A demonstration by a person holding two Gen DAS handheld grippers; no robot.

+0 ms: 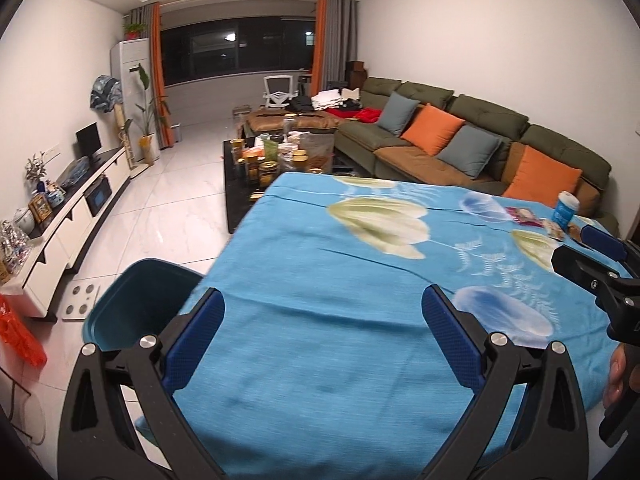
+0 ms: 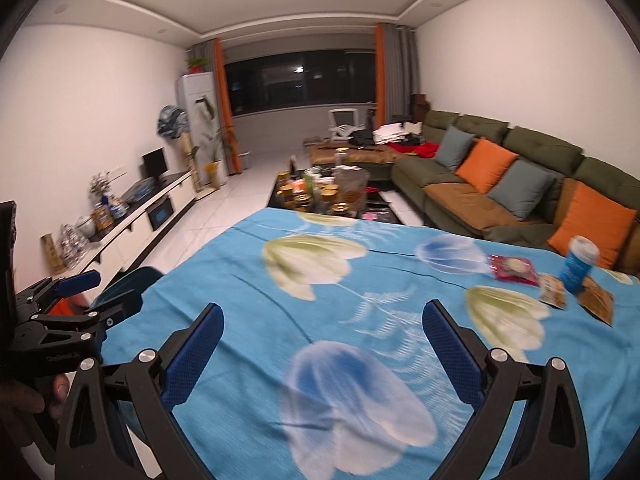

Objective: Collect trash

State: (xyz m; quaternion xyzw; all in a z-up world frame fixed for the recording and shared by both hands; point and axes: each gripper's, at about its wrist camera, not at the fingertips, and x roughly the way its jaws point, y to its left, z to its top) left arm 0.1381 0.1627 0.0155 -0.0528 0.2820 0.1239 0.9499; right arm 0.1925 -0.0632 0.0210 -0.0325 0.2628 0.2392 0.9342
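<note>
Standing upright, blue cup (image 2: 579, 265) (wrappers (image 2: 514, 269) flat beside), both jaws spread.

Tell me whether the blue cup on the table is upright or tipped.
Upright: the blue cup stands on its base, white lid on top, beside the snack wrappers.

The table (image 2: 248, 280) lay bare across its middle and near side. Only the cup (image 2: 580, 264) and wrappers (image 2: 514, 269) crowded its far right corner; the bin (image 1: 136, 304) stood off its left edge.

A home living room: a green corner sofa (image 2: 520, 168) with cushions, a cluttered coffee table (image 2: 320, 196), a TV cabinet (image 2: 152, 208) and curtained window (image 2: 300, 80).
</note>
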